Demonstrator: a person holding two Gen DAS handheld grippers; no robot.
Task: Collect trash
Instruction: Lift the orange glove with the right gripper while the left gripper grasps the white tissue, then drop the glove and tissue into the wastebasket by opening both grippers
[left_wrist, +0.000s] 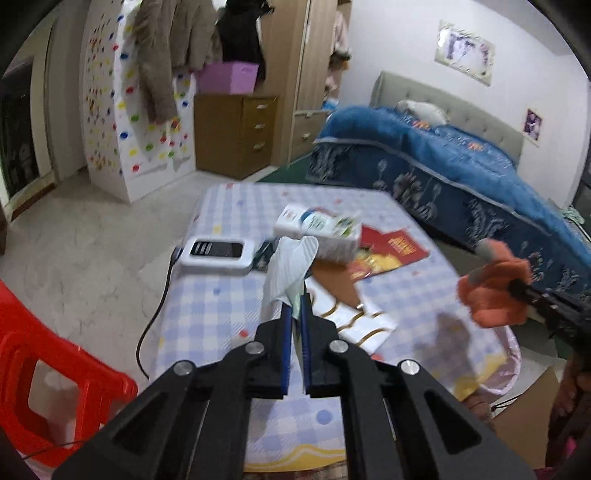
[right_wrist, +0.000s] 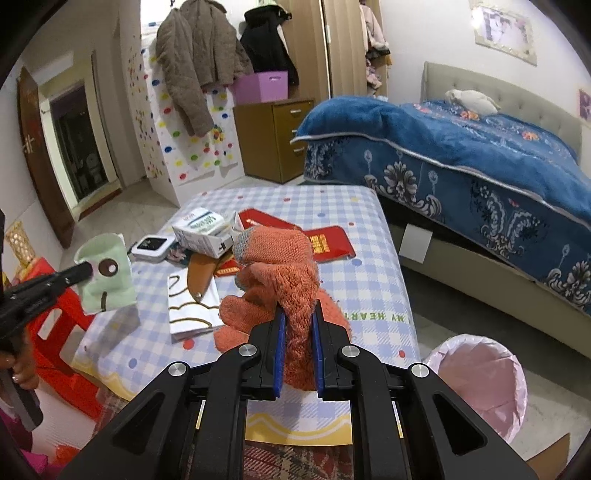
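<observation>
My left gripper (left_wrist: 294, 300) is shut on a pale green cloth piece (left_wrist: 290, 260) and holds it up above the checked table (left_wrist: 207, 295). In the right wrist view the same cloth piece (right_wrist: 107, 275) shows a brown eye print, pinched at the left gripper's (right_wrist: 88, 272) tip. My right gripper (right_wrist: 298, 312) is shut on an orange knitted glove (right_wrist: 280, 266), which bunches up over the table (right_wrist: 369, 258). From the left wrist view, the glove (left_wrist: 495, 291) hangs at the right gripper's (left_wrist: 517, 286) tip on the right. A pink-lined bin (right_wrist: 480, 376) stands on the floor to the right of the table.
On the table lie a white carton (right_wrist: 201, 232), red envelopes (right_wrist: 328, 243), a brown sheath (right_wrist: 199, 273), a white booklet (right_wrist: 192, 314) and a white corded device (left_wrist: 218, 254). A red plastic stool (left_wrist: 55, 369) stands at the left, a blue-covered bed (right_wrist: 480, 166) at the right.
</observation>
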